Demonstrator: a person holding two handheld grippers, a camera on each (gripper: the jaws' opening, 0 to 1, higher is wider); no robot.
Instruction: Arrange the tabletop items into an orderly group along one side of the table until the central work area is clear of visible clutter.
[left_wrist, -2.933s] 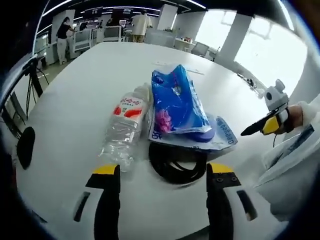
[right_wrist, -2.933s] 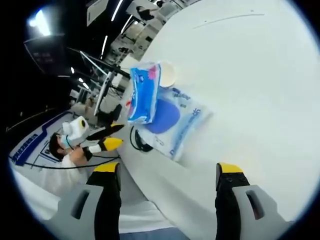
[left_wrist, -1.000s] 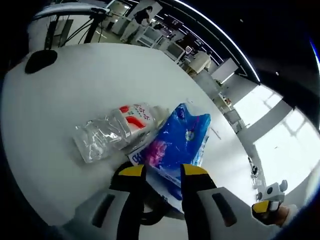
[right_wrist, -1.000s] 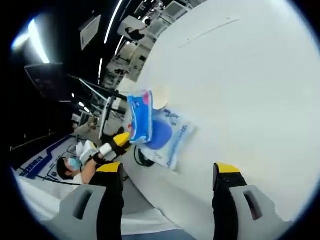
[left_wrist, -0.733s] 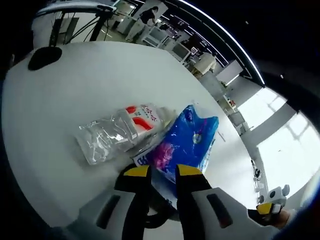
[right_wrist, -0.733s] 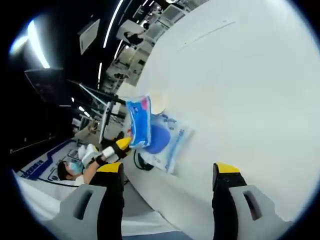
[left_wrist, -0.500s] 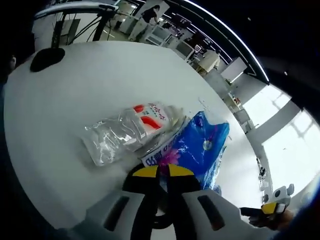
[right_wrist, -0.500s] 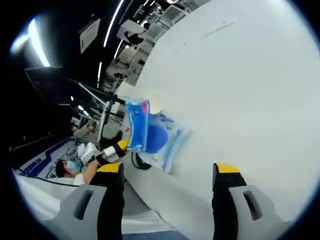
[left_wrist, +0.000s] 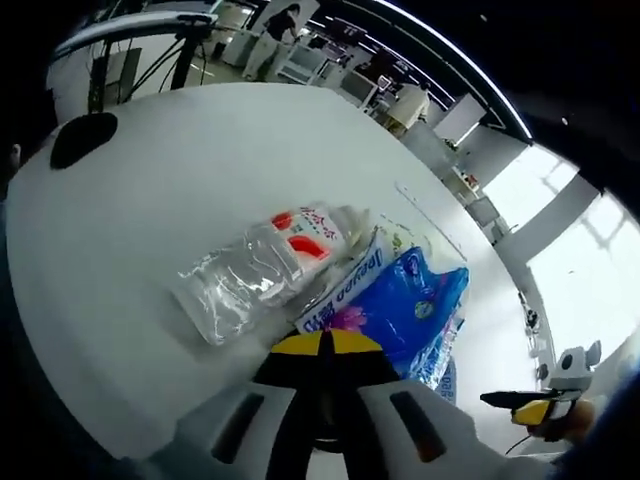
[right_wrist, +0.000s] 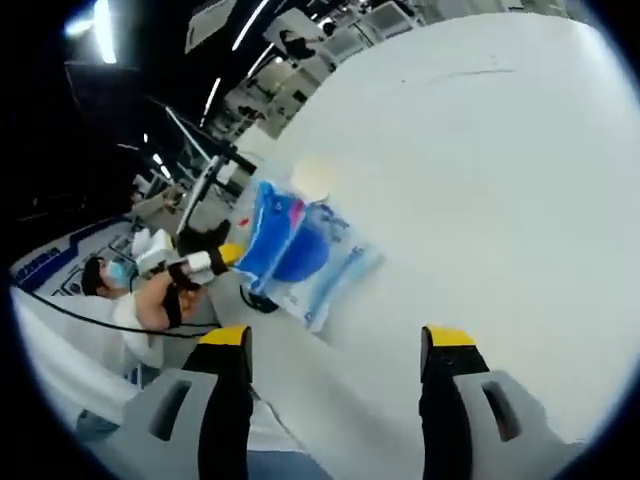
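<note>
A blue plastic bag (left_wrist: 415, 305) lies beside a crushed clear water bottle (left_wrist: 265, 265) with a red label on the white table (left_wrist: 200, 140). My left gripper (left_wrist: 325, 343) is shut on the bag's near edge. Under the bag lies a flat white and blue packet (left_wrist: 348, 287). In the right gripper view the blue bag (right_wrist: 272, 232) is raised on its edge, with the left gripper (right_wrist: 218, 258) at its near side and the packet (right_wrist: 335, 272) beneath it. My right gripper (right_wrist: 336, 348) hangs open over bare table, well away from the pile, and the right gripper (left_wrist: 528, 402) shows at the table's far side.
A black oval object (left_wrist: 84, 138) lies near the table's left edge. A black cable coil (right_wrist: 258, 298) sits at the table edge by the packet. A person (right_wrist: 135, 300) sits beyond that edge. Desks and people stand in the background.
My left jaws have come together on the blue bag's edge, and the bag has tipped up and shifted toward the right. My right gripper has stayed open over the table.
</note>
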